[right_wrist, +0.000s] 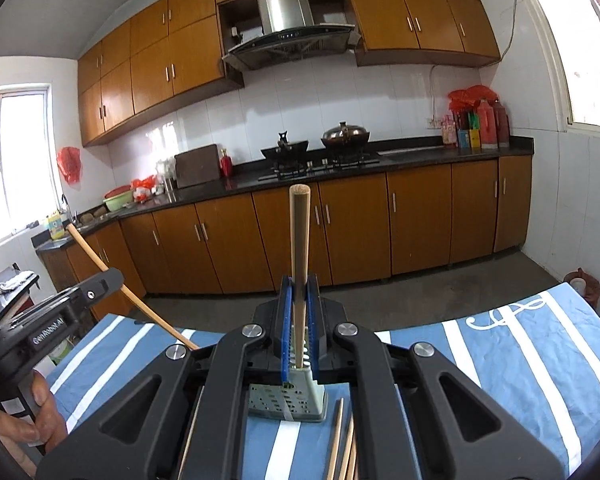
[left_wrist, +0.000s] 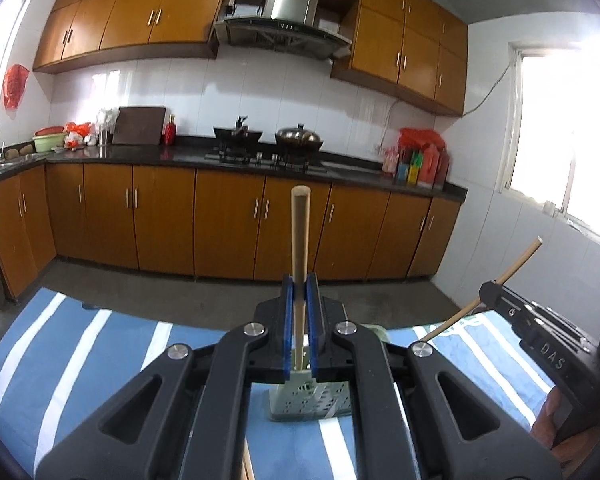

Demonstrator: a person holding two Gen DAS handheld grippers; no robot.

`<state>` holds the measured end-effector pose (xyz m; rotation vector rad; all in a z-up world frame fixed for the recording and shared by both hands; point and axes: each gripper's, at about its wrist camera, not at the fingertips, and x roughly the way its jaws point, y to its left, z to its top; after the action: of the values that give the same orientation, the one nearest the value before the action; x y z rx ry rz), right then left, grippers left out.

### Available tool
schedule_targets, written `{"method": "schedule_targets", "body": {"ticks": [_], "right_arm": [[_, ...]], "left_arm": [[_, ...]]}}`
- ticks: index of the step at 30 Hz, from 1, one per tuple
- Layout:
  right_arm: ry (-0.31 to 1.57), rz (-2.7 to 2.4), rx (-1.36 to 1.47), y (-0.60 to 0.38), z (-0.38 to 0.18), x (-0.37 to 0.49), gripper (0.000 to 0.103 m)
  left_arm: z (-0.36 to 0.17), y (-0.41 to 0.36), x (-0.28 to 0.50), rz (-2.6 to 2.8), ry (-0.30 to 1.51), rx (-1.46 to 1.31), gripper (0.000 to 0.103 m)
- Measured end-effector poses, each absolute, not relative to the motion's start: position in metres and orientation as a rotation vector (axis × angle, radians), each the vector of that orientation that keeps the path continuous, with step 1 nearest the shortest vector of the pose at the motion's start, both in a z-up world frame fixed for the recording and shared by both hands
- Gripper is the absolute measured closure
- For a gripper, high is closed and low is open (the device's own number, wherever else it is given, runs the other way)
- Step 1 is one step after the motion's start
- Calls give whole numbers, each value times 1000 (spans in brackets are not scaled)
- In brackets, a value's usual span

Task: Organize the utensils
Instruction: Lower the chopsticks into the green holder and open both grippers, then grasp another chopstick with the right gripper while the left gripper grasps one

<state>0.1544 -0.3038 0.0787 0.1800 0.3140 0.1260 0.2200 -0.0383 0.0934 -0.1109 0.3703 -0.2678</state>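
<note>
A: Start at the green holder [right_wrist: 288, 398]. What's nearest?

B: It stands on the worktop [right_wrist: 540, 364], which wears a blue cloth with white stripes. Loose chopsticks [right_wrist: 342, 440] lie on the cloth just beside the holder, on the near side.

A: And the grippers?

B: Both above the holder. The left gripper [left_wrist: 300, 300] is clamped narrow on a wooden chopstick [left_wrist: 300, 240], held upright. The right gripper [right_wrist: 299, 300] is closed the same way on another chopstick [right_wrist: 299, 248], also upright, its lower end at the holder's top.

A: Beyond the holder?

B: Bare grey floor [right_wrist: 440, 300], then a run of brown base cabinets [left_wrist: 228, 224] under a dark counter. On it a stove with a lidded wok [right_wrist: 345, 135], a cutting board [left_wrist: 139, 125] left of that, red bottles [right_wrist: 494, 122] at the right end. White tiles, brown wall cabinets, a steel hood [left_wrist: 288, 20] above, and bright windows at both sides
</note>
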Motion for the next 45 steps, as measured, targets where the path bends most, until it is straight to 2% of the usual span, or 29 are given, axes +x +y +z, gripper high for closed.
{"method": "schedule_targets", "body": {"ticks": [5,6,7,9,15,19,26,28,32,36,45], "right_arm": [[333,128,188,-302,76,159,94],[333,126,191,-303,77,158,89],[331,124,192,-303,76,158,79],[317,120,194,-303,80,155,69],[280,103,185,-310,84,135,69],[311,59,188,-327,68,121,69],[567,0,232,-349,-13,120,70],[658,4,235,-346,-43,121,77],[787,38,243,-335,-89,117,84],[833,56,241,-326,-106,114,85],[869,61,196,-316,-115,118,89]], "left_arm": [[83,-32,224,-263,404,-131,93],[83,-30,224,-263,404,-137,92],[84,-28,223,-261,402,-141,88],[86,-25,220,-256,391,-150,84],[95,-7,200,-245,355,-178,78],[86,13,180,-219,362,-180,75],[17,44,157,-126,528,-121,74],[-5,52,155,-116,588,-126,74],[-45,62,151,-96,700,-152,74],[-67,64,148,-97,748,-159,74],[-78,53,148,-121,783,-148,74]]}}
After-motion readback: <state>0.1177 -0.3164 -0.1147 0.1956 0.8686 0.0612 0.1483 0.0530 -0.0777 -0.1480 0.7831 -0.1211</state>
